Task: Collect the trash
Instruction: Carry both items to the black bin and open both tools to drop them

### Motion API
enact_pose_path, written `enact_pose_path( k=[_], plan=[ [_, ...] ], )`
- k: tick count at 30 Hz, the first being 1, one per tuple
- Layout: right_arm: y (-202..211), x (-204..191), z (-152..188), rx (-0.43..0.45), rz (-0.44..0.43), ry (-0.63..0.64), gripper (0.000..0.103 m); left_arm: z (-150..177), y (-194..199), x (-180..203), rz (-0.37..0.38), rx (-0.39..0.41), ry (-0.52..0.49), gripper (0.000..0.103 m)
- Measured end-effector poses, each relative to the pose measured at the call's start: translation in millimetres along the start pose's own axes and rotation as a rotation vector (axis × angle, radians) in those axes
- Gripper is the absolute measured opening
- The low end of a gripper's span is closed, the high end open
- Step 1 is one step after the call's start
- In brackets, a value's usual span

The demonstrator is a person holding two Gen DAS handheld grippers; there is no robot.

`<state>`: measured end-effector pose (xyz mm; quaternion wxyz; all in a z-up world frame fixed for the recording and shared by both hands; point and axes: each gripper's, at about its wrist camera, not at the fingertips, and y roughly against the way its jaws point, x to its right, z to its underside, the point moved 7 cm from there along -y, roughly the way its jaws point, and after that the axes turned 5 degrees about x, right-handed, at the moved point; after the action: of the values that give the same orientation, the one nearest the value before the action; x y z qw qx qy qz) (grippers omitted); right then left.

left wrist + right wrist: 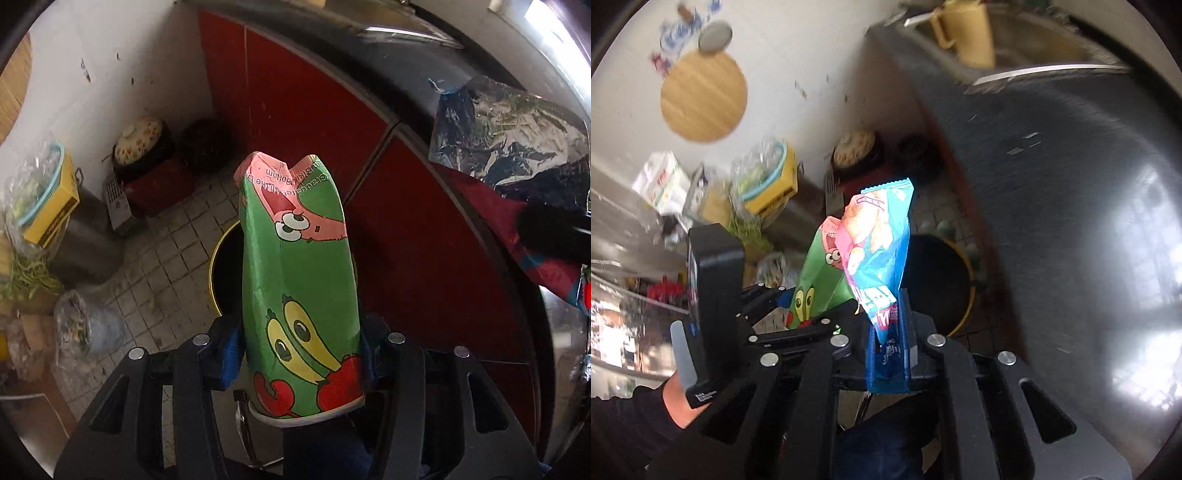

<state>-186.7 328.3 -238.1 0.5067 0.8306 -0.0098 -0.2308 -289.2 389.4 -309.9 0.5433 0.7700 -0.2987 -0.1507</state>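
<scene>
While both claws point steeply down at the tiled floor, findings read near to far:

Left gripper: clamped on the crushed green paper cup, blue pads pressing its lower sides; the cup's rim sits nearest the camera and its dented base points away.
Right gripper: pinched together on the lower end of a blue snack wrapper, which stands up between the fingers.
Bin: a dark opening with a yellow rim, directly beyond the cup; in the right view it lies just past the wrapper.
Floor clutter: a lidded pot and a yellow box, further off, left of the left claw.
Red cabinet: to the right, beyond the cup.
</scene>
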Motion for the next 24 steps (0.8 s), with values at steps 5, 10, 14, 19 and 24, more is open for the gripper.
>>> enact_pose_path(
  k=[5,10,14,19,24],
  plan=[
    [-96.5,8.3,3.9,-0.121,0.04,-0.01,0.011,22.7,-77.4,-36.3,0.006,-0.058,0.024,0.049],
    [-157.1,22.7,12.0,-0.201,0.094,-0.036,0.011,38.4,-130.3,-48.1,0.028,-0.121,0.061,0.05],
    [-189.3,39.0,15.4,-0.239,0.122,-0.031,0.012,43.8,-153.2,-53.0,0.04,-0.136,0.072,0.05],
    [-206.6,47.7,15.7,-0.245,0.145,-0.023,0.069,42.9,-161.7,-54.2,0.029,-0.129,0.071,0.083],
    [-202.7,43.1,14.1,-0.257,0.122,-0.02,0.069,40.0,-153.1,-57.9,0.025,-0.128,0.066,0.085]
  ],
)
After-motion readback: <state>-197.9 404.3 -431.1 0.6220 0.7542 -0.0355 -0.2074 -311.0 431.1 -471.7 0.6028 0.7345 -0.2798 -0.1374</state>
